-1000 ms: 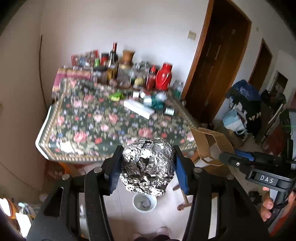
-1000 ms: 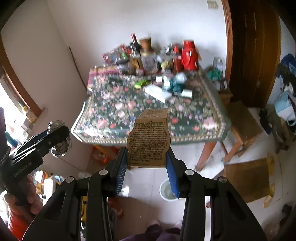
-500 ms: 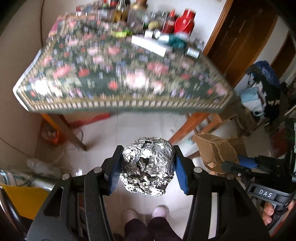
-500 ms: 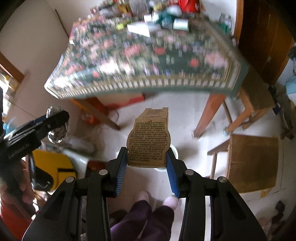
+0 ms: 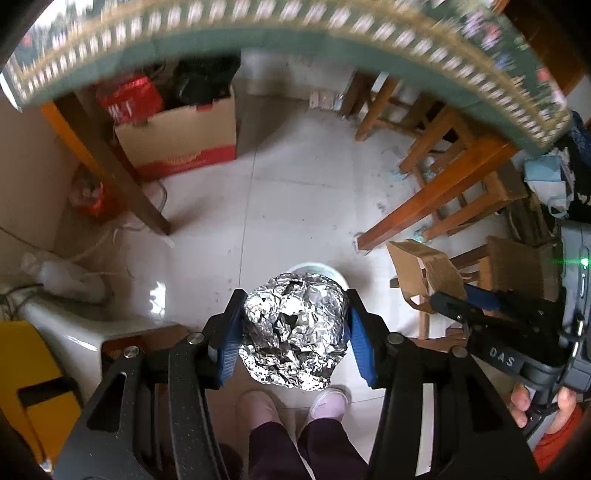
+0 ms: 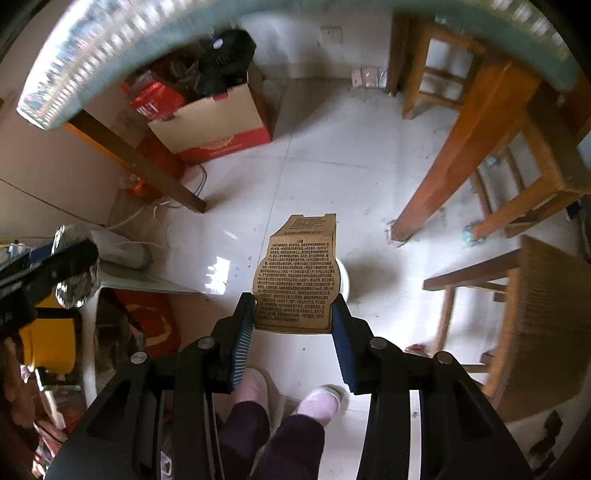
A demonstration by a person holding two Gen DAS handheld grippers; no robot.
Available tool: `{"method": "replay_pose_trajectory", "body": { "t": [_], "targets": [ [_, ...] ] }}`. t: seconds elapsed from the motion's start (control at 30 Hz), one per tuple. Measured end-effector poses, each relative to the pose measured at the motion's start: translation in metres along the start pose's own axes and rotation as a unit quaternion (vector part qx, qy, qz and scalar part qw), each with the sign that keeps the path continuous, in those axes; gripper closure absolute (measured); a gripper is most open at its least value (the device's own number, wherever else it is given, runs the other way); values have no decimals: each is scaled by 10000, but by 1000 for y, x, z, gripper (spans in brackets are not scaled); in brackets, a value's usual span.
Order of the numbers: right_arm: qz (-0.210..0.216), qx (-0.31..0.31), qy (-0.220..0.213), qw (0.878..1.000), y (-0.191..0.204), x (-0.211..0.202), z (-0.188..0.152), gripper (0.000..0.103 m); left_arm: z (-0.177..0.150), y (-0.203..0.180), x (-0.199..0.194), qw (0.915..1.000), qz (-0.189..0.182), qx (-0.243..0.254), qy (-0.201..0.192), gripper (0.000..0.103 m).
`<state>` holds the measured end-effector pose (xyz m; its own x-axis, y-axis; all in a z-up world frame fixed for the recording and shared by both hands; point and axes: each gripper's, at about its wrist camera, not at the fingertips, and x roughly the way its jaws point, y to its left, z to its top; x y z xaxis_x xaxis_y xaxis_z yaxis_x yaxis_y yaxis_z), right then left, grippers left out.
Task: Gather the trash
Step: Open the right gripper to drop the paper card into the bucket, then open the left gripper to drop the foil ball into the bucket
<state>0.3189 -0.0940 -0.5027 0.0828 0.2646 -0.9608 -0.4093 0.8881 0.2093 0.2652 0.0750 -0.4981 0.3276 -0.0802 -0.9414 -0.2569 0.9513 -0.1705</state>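
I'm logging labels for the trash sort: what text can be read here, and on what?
"DAS": on the right gripper body, in the left wrist view.
Flattened brown carton: dense printed text, too small to read.
Red bag in the cardboard box: white characters, blurred.

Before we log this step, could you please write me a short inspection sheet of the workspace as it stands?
Surface: pale tiled floor, lightly speckled with dirt.
Job's things: crumpled foil ball and printed cardboard piece, both held above a small white bin on the floor.
Clutter: open cardboard box under the table, yellow container, wooden stools.
Grippers: left gripper jaws shut on the foil ball; right gripper jaws shut on the cardboard piece.
Cables: white cord near the table leg.
Surroundings: tablecloth edge overhead, person's slippered feet below.
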Motion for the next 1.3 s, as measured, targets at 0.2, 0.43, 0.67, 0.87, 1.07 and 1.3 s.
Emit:
{"method": "replay_pose_trajectory", "body": {
  "t": [0.2,0.43,0.67,0.87,1.07,1.3],
  "targets": [
    [105,-18,126,9999,-1,58,6,65,-6,13,64,9998,29,-51,170,51],
    [316,-4,354,9989,-9,102,5,62,-10,13,112,9996,11,46,281,51],
    [287,261,329,9987,-31,99,-4,61,-9,-5,147,9979,-299,109,559,51],
    [95,558,279,9980,-50,82,-4,61,-3,-37,162,9933,-723,299,847,42],
    [48,714,135,9973,-62,62,4,61,0,-53,174,9906,-589,331,1190,36],
    [19,620,-60,9981,-53,25,17,61,15,-54,125,9943,-490,300,898,36]
  ]
}}
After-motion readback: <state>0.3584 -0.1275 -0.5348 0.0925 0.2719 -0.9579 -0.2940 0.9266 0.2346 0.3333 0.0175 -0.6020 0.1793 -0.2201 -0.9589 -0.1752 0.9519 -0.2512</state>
